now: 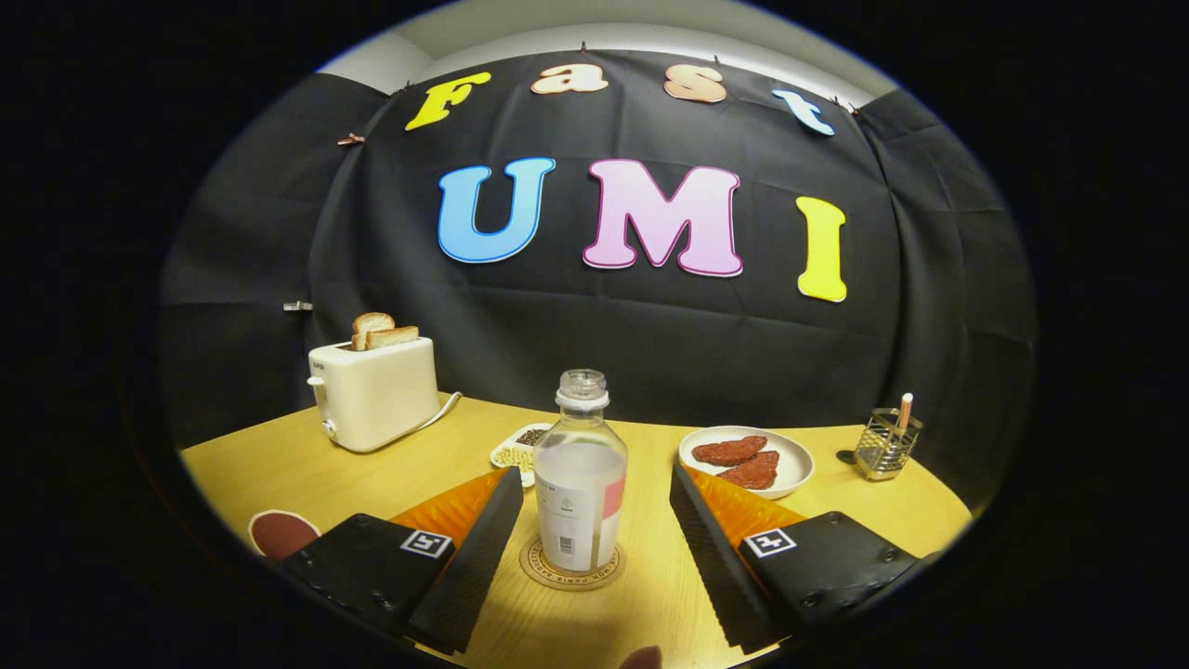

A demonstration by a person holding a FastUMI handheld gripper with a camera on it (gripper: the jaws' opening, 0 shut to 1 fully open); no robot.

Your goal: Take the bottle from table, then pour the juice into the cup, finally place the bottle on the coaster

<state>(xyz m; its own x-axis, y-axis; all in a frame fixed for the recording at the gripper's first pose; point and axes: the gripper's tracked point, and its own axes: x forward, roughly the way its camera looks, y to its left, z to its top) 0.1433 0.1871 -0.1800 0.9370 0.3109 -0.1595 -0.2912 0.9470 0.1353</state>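
Bottle [581,474] stands upright on the coaster [572,564], between the fingers of the gripper [587,539], uncapped, part full. Fingers spread wide, a clear gap each side, neither touching it. Judged: final step, placing done, release made; next move is a straight pull back without clipping the bottle. Gripper sits low and level over the table [279,465], pointing at the wall. Toaster [373,392] beyond left finger, plate [794,472] beyond right. Cup not spotted.
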